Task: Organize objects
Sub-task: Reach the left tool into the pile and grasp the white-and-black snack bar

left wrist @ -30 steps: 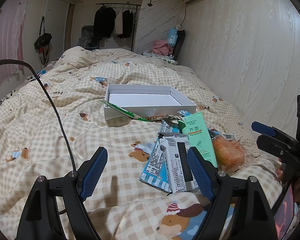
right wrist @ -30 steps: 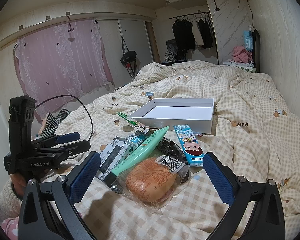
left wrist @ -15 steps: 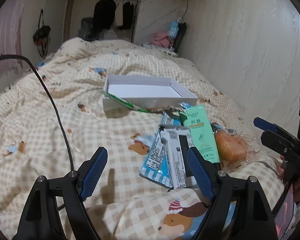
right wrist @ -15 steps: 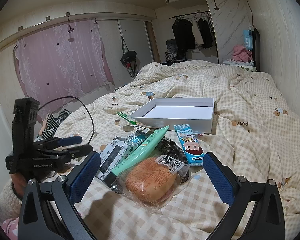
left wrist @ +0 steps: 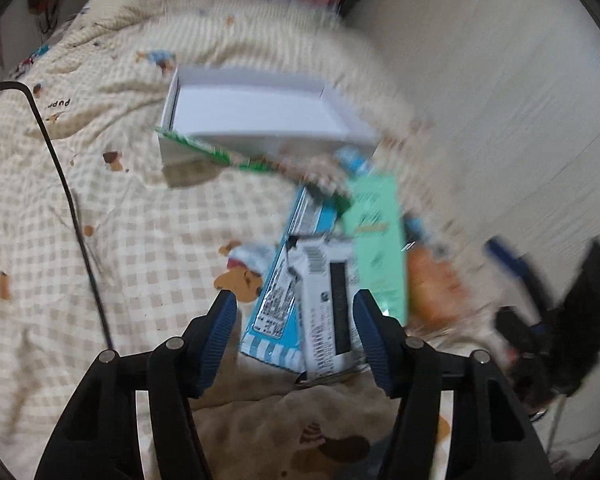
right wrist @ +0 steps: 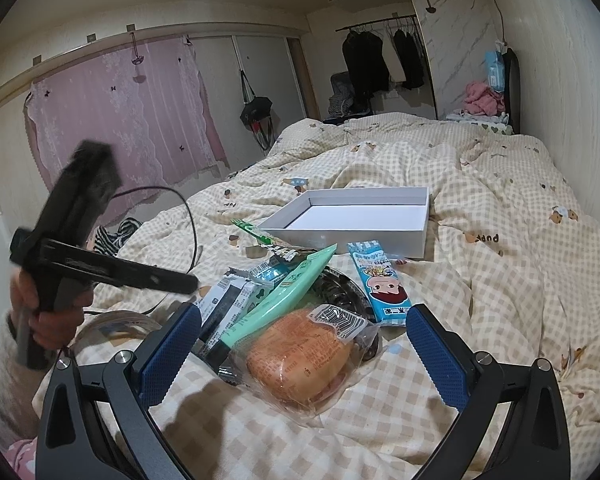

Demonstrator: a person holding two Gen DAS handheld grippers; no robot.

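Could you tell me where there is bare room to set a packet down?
The white box is empty inside. Bare quilt lies right of the cartoon packet. Crowded: the pile around the green tube and bread bag.

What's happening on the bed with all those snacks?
A person is tidying a pile of packets on the bed. The left gripper is closing around the white and black packet, not yet pinching it. The right gripper hangs open over the wrapped bun. The white box behind them holds nothing yet.
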